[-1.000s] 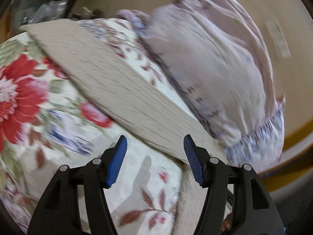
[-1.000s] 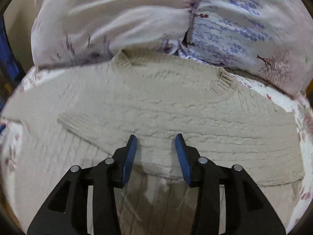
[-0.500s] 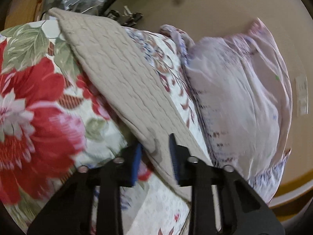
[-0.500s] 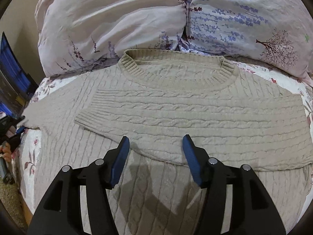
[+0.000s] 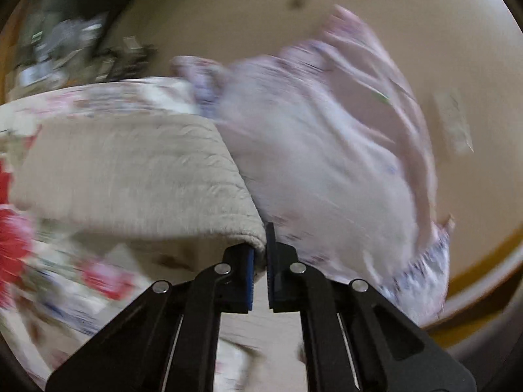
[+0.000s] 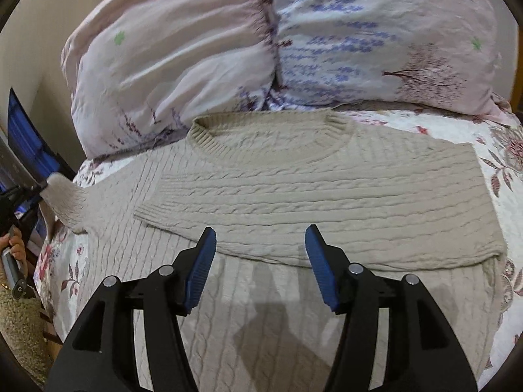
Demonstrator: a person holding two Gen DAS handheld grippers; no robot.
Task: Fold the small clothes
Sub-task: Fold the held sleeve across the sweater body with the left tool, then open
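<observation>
A beige cable-knit sweater [image 6: 294,202] lies flat on the floral bedspread [image 6: 500,150], collar toward the pillows. Its right sleeve [image 6: 248,215] is folded across the chest. My left gripper [image 5: 260,254] is shut on the left sleeve [image 5: 130,176] and holds it lifted off the bed; the lifted sleeve end also shows at the left edge of the right wrist view [image 6: 65,196]. My right gripper [image 6: 261,258] is open and empty, hovering above the sweater's lower body.
Two pale patterned pillows [image 6: 261,52] lie against the wall behind the sweater. The bed's left edge [image 6: 49,261] drops to carpet. A blue screen [image 6: 26,143] stands left of the bed. The left wrist view is blurred.
My left gripper closed on the left sleeve and lifted it off the bed. My right gripper opened wider and drew back a little from the sweater.
</observation>
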